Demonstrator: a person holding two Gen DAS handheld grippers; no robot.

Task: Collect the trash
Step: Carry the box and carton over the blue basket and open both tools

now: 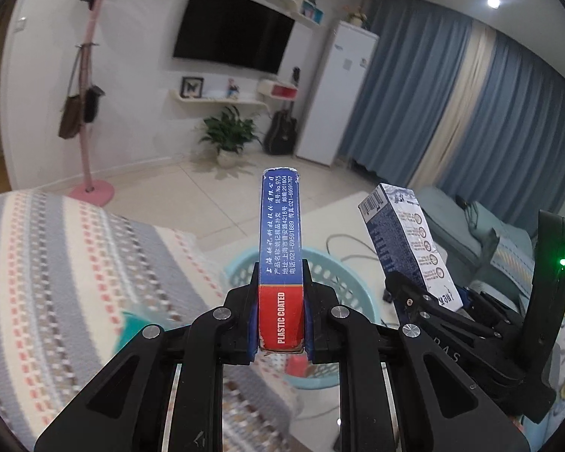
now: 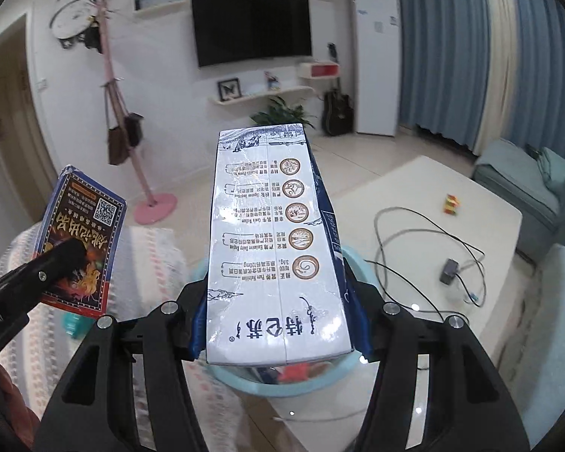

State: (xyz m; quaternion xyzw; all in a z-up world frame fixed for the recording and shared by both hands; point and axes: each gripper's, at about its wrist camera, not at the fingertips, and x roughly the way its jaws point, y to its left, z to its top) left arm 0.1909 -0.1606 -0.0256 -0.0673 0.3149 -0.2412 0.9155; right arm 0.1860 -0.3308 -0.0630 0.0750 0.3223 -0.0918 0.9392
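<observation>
My left gripper (image 1: 280, 320) is shut on a blue and red playing-card box (image 1: 280, 248), held upright above the light blue basket (image 1: 354, 293). My right gripper (image 2: 278, 324) is shut on a white and blue milk carton (image 2: 275, 241), also held above the basket (image 2: 282, 386). The carton shows in the left wrist view (image 1: 406, 241) to the right of the card box. The card box shows in the right wrist view (image 2: 83, 241) at the left. Some red trash lies inside the basket.
A striped sofa cushion (image 1: 75, 263) lies to the left. A white coffee table (image 2: 433, 226) with a black cable and a small coloured toy (image 2: 451, 203) stands to the right. A teal sofa (image 2: 527, 184), a pink coat stand (image 2: 150, 203) and a TV wall lie beyond.
</observation>
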